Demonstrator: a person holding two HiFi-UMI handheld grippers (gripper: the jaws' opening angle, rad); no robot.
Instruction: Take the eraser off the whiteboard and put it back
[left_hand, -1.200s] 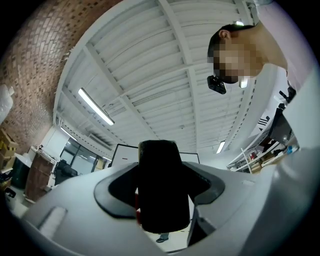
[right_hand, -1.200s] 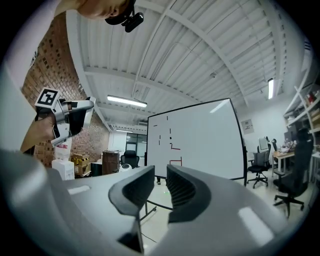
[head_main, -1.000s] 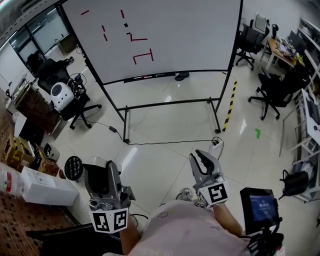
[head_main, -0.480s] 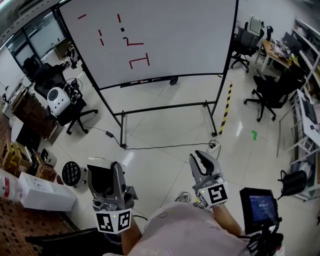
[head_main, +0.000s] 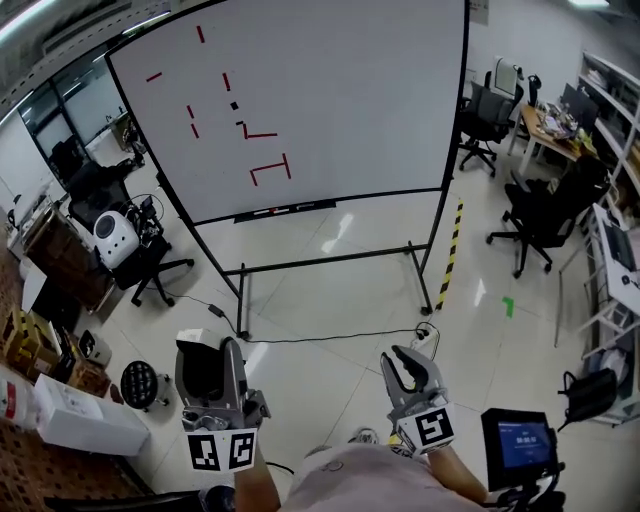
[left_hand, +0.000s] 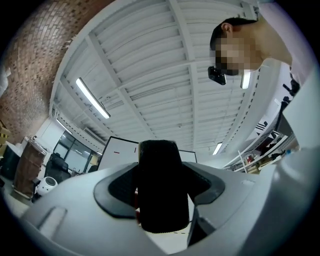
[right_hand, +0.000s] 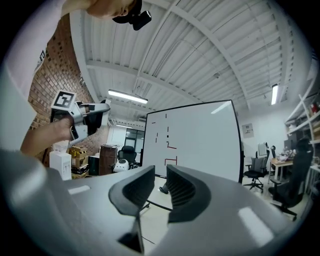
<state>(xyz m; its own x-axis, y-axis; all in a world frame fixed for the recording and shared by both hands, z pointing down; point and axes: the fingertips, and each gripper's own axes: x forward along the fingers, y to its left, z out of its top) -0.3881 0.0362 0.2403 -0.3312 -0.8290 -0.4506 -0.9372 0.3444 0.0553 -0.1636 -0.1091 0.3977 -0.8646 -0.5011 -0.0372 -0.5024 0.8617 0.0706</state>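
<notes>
The whiteboard on its wheeled stand fills the top of the head view, with red strokes and a small black square on it. It shows far ahead as the whiteboard in the right gripper view. My left gripper is at the lower left, shut on the black eraser. In the left gripper view the ribbed eraser stands upright between the jaws. My right gripper is at the lower right. Its jaws stand slightly apart with nothing between them.
A cable and a power strip lie on the glossy floor by the stand's feet. A yellow-black strip runs beside the right leg. Office chairs stand at the right, a white robot and boxes at the left.
The whiteboard has come lower and nearer in the head view. Both grippers sit lower in the picture. The left one still holds the eraser.
</notes>
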